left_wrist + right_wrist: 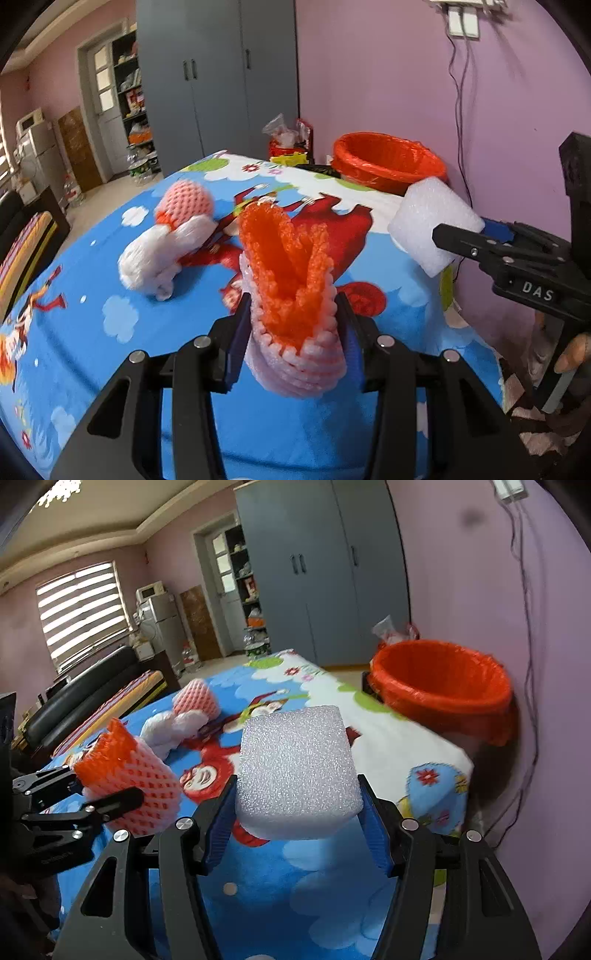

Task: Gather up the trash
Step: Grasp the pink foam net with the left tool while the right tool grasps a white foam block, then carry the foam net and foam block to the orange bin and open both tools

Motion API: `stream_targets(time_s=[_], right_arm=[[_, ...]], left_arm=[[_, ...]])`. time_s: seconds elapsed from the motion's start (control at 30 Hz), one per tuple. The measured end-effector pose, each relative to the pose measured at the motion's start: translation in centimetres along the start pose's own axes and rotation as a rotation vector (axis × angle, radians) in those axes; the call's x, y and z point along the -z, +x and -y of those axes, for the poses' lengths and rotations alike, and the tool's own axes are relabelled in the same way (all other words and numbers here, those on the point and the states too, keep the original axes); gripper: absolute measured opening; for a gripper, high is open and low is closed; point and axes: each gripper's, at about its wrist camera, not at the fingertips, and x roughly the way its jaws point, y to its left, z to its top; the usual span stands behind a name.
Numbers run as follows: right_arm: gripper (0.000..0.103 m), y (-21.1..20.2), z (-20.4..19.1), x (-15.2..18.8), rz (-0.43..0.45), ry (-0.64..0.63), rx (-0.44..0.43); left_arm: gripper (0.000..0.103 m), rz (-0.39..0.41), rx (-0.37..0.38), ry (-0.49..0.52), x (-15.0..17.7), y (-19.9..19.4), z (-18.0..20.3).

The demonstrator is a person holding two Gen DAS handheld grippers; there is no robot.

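My left gripper [293, 325] is shut on an orange and pink foam fruit net [291, 280], held above the table. In the right wrist view that net [129, 775] shows at the left with the left gripper [110, 794] around it. My right gripper [297, 801] is shut on a white foam block [295, 768]. The same block [432, 225] appears at the right of the left wrist view. A bin lined with a red bag [443, 686] stands past the table's far right corner, by the wall. More foam nets, pink [186, 201] and white [155, 258], lie on the cloth.
The table wears a blue cartoon cloth [92, 295]. A grey wardrobe [221, 74] stands behind it, with bags of goods [288, 144] beside the bin. A cable [528, 664] hangs down the purple wall. A black sofa [74, 701] sits at the left.
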Motion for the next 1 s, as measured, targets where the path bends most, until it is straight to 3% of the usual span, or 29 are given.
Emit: stream_targets(time_s=[0.47, 0.73, 1.0], right_arm=[[0.059, -2.3, 3.2, -1.1, 0.068, 0.003, 0.089], [0.059, -2.2, 7.4, -3.5, 0.079, 0.028, 0.160], [0.059, 0.2, 12.4, -6.8, 0.067, 0.040, 0.232]], left_arm=[[0.045, 0.052, 0.075, 0.084, -5.2, 2.5, 4.9], [0.045, 0.095, 0.133, 0.142, -11.1, 4.8, 7.4], [0.049, 0.058, 0.184, 0.186, -16.9, 10.1, 9.7]])
